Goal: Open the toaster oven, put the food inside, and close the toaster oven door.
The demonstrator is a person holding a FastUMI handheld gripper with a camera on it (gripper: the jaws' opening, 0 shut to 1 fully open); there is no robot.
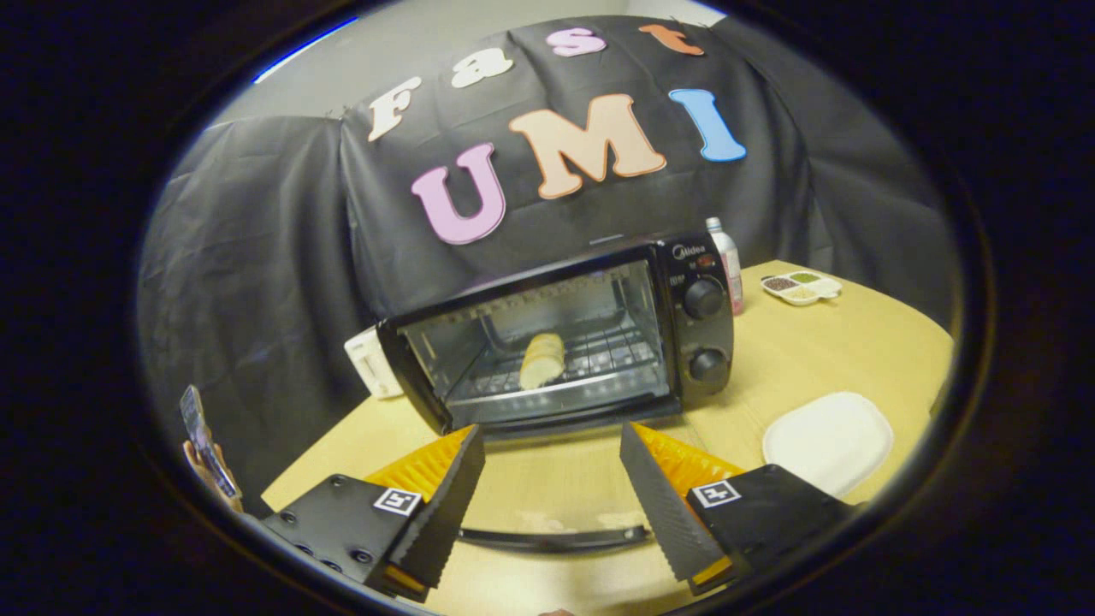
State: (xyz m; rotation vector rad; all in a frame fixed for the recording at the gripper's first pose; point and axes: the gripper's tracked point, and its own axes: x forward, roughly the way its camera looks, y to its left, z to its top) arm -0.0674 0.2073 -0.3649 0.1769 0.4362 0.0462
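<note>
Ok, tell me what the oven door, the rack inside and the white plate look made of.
Oven door: clear glass by its reflections, with a dark handle. Rack: thin bright wire, likely plated steel. Plate: matte white, plastic or foam perhaps; I cannot tell which. The gripper hangs open above the door, jaws apart.

My gripper (552, 449) hangs with fingers spread wide and empty at the frame's bottom, the toaster oven (560, 338) on the table (796, 359) just beyond them at centre. A bread roll (541, 360) lies on its rack, behind the door. Right of my fingers sits a plate (828, 441); upper right, a divided dish (802, 287) and, behind the oven, a bottle (729, 261).
</note>
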